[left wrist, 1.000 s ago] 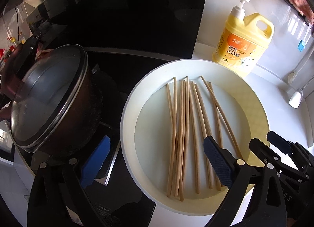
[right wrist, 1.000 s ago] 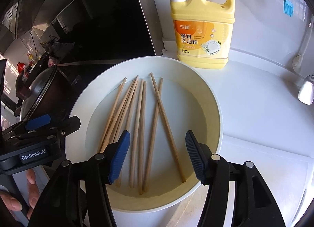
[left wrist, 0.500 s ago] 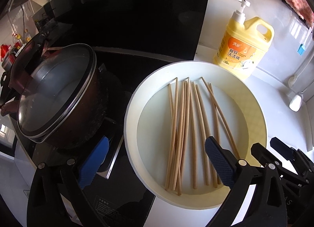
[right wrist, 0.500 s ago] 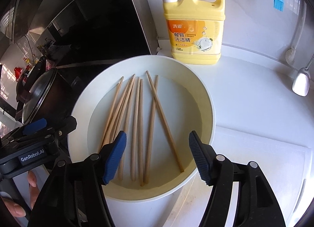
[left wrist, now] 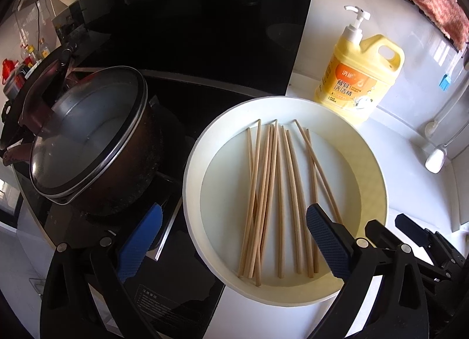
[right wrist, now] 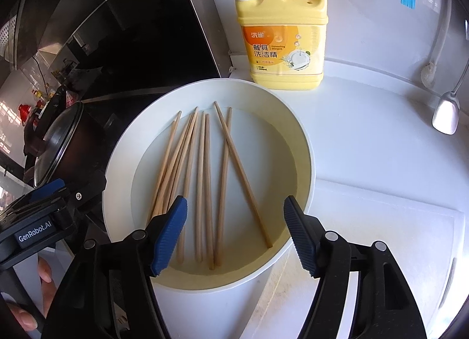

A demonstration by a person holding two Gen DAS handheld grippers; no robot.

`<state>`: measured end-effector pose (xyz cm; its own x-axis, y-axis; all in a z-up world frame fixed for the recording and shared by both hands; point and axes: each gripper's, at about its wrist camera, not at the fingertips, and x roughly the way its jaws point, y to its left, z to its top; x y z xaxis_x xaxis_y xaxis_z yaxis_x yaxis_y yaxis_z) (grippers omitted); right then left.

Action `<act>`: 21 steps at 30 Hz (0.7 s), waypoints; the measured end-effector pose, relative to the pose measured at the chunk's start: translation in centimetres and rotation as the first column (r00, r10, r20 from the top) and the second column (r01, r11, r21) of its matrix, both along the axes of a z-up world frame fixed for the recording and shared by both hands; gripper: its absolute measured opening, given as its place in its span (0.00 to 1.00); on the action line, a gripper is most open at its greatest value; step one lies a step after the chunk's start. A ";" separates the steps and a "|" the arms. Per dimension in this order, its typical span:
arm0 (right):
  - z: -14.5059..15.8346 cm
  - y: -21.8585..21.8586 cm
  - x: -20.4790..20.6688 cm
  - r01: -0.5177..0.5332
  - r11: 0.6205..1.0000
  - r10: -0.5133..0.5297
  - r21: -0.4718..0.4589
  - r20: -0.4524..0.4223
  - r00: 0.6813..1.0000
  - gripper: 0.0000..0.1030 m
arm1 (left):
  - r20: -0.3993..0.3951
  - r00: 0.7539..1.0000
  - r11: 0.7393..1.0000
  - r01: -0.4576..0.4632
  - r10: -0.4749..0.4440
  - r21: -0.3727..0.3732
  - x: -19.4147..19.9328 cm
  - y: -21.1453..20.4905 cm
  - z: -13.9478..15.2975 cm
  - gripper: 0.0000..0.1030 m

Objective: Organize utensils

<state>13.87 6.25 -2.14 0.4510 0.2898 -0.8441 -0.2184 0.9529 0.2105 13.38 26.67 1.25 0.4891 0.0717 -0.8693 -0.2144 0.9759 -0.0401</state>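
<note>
Several wooden chopsticks (left wrist: 275, 192) lie side by side in a round white basin (left wrist: 193, 163) on the counter; they also show in the right wrist view (right wrist: 205, 180), inside the basin (right wrist: 117, 169). My left gripper (left wrist: 234, 242) is open and empty, above the basin's near left rim. My right gripper (right wrist: 237, 233) is open and empty, above the basin's near edge, over the chopstick ends. The left gripper's body shows in the right wrist view (right wrist: 44, 221), and the right gripper's body in the left wrist view (left wrist: 425, 251).
A dark pot with a glass lid (left wrist: 88, 139) stands on the black stove left of the basin. A yellow dish-soap bottle (right wrist: 281, 34) stands behind the basin. A ladle (right wrist: 445, 113) and brushes hang at the right. A white board (right wrist: 381, 236) lies right of the basin.
Both grippers have drawn back and up a little from the basin, so it sits smaller and farther in both views. The chopsticks have not moved. Both grippers stay open.
</note>
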 end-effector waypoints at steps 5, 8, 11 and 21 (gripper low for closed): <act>0.2 0.1 -0.1 -0.006 1.000 0.006 -0.001 0.003 1.000 0.64 | -0.005 1.000 1.000 -0.025 0.025 -0.009 0.1 0.5 0.3 0.94; 0.4 0.2 -0.4 -0.011 1.000 0.011 -0.005 0.008 1.000 0.64 | -0.020 0.999 0.999 -0.032 0.032 -0.018 0.1 0.7 0.3 0.94; 0.5 0.3 -0.4 -0.014 1.000 0.014 -0.010 0.008 1.000 0.64 | -0.026 0.999 0.999 -0.035 0.035 -0.002 0.1 0.6 0.3 0.94; 0.8 0.4 -0.7 -0.024 0.999 0.024 -0.023 0.016 1.000 0.64 | -0.024 0.999 0.998 -0.040 0.041 0.039 -0.4 0.5 0.5 0.94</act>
